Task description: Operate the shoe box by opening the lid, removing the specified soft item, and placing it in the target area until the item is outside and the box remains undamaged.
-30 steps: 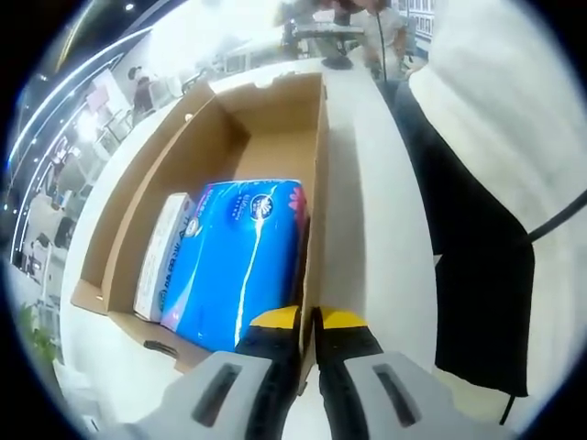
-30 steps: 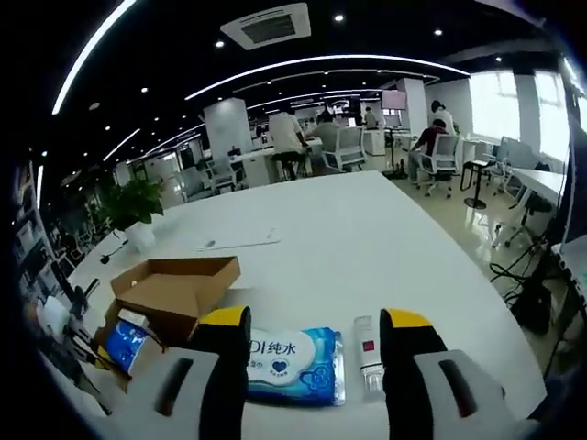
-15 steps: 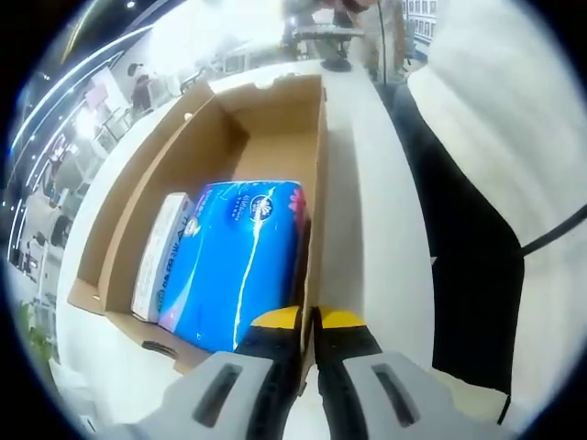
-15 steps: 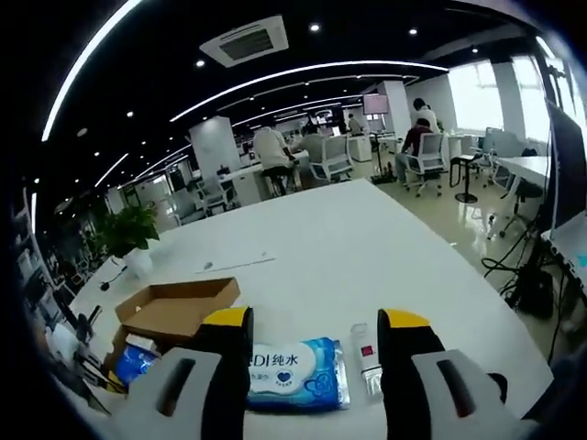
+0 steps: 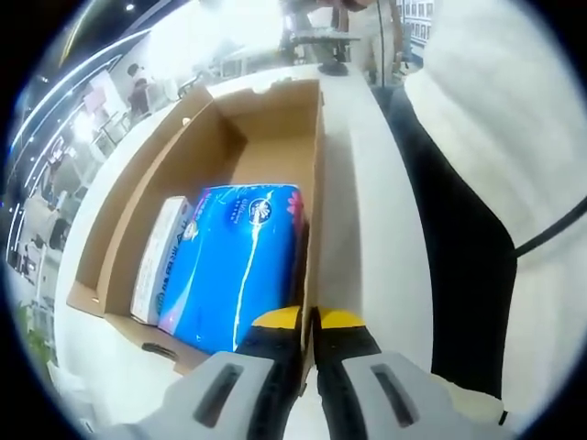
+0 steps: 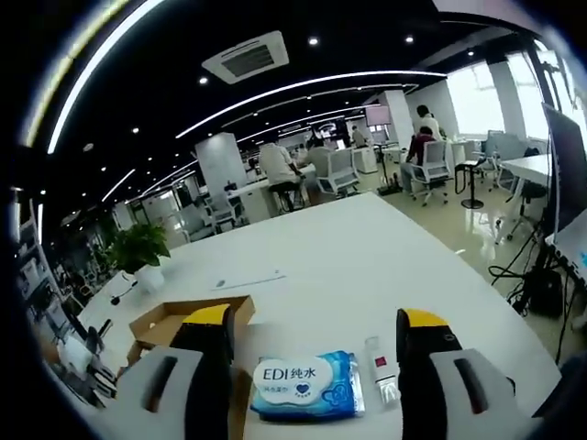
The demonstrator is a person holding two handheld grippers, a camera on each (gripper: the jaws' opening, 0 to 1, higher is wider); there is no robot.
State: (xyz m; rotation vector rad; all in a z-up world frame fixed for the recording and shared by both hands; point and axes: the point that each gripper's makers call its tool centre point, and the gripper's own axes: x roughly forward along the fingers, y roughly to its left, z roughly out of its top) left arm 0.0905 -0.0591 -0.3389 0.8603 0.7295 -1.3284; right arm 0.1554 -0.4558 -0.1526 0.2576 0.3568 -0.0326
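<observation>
Two yellow-tipped jaws of the left gripper (image 5: 309, 323) are pressed together on the near right wall of an open brown cardboard shoe box (image 5: 275, 128), pinching its edge. In the left gripper view the box sits on a long white table (image 5: 362, 211), with a person's white sleeve (image 5: 514, 101) and dark clothing close on the right. Inside the box, a glossy blue soft pack (image 5: 234, 266) with white print lies against the right wall, and a slim white carton (image 5: 160, 257) lies just beside it along the left wall.

In the right gripper view, the right gripper (image 6: 316, 335) hangs above the table with its jaws wide apart and nothing between them. Below the gap lies a blue wet wipes pack (image 6: 305, 385) labelled in white, with a small clear tube (image 6: 382, 368) just beside it. The shoe box stands near, to the left. Beyond is a bright open office: a potted plant (image 6: 138, 249), desks, seated people, curved ceiling light strips.
</observation>
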